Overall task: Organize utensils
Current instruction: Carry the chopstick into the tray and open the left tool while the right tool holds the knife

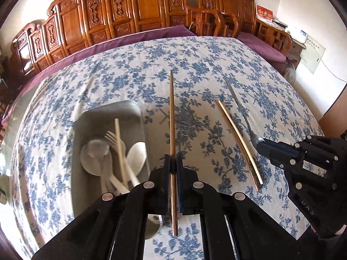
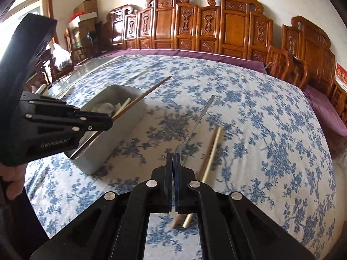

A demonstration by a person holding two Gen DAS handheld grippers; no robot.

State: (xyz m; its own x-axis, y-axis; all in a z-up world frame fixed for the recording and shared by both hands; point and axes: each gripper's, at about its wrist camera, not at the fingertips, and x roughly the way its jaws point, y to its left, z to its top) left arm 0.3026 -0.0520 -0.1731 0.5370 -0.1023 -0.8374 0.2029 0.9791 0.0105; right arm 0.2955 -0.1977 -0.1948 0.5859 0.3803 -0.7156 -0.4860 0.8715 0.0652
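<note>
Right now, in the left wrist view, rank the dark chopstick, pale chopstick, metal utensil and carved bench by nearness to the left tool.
1. dark chopstick, clamped in the left tool.
2. pale chopstick, on the cloth to its right.
3. metal utensil, farther right, in the right tool.
4. carved bench, at the back.

Utensils: two lifted, the rest lying in the tray or on the cloth

We are seeing a dark wooden chopstick (image 1: 172, 117) pointing away above the tablecloth, a metal fork (image 2: 196, 121) hanging with its tines nearest us, a pale chopstick (image 1: 239, 140) lying on the cloth beside another, and a grey tray (image 1: 91, 117) holding white spoons (image 1: 136, 153), a pale fork (image 1: 111, 139) and one more chopstick.
</note>
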